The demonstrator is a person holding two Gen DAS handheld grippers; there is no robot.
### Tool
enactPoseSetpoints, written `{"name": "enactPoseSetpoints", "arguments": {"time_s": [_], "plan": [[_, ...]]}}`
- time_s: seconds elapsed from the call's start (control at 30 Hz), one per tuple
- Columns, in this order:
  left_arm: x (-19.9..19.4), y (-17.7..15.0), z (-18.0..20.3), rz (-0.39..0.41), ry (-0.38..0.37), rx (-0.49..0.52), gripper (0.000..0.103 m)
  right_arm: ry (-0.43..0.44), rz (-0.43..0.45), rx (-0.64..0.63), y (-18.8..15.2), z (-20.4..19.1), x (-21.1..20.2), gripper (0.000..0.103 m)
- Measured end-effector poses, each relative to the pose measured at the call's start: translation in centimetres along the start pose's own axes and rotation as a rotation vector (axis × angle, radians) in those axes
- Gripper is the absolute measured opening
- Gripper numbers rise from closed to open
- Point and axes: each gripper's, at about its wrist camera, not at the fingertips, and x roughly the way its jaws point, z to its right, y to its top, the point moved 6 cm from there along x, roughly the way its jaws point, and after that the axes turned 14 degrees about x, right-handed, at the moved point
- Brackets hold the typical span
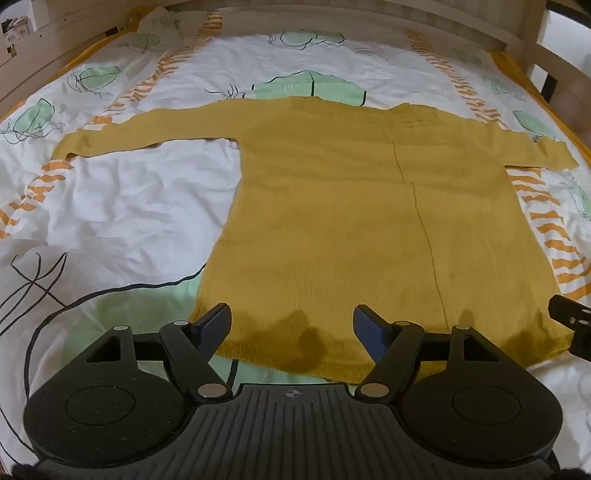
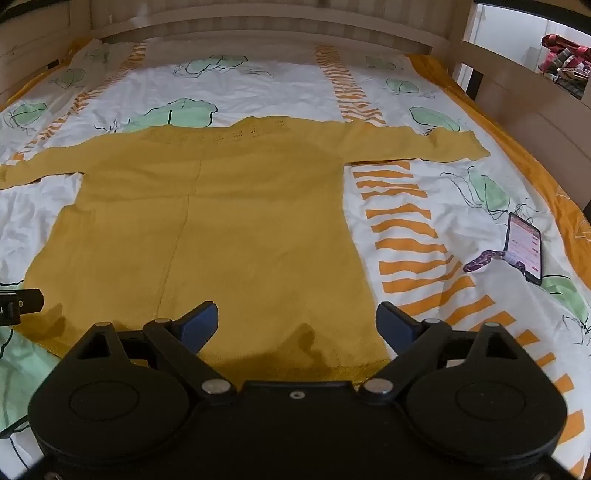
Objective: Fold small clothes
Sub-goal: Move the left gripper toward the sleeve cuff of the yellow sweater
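Observation:
A mustard-yellow knitted sweater lies flat on the bed, sleeves spread out to both sides, hem nearest me. It also shows in the right wrist view. My left gripper is open and empty, hovering just above the hem's left part. My right gripper is open and empty, above the hem's right part. The right gripper's tip shows at the right edge of the left wrist view; the left gripper's tip shows at the left edge of the right wrist view.
The bed sheet is white with green leaves and orange stripes. A phone with a lit screen and a purple strap lies on the bed to the right. A wooden headboard and side rails bound the bed.

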Motion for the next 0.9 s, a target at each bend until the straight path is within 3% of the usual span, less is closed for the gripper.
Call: {"name": "enactPoseSetpoints", "arguments": {"time_s": [0.9], "plan": [[0.59,-0.19,0.35,-0.044,-0.019,-0.003,0.072,0.012,-0.025,-0.015,-0.38,-0.7,0.45,0.093]]}}
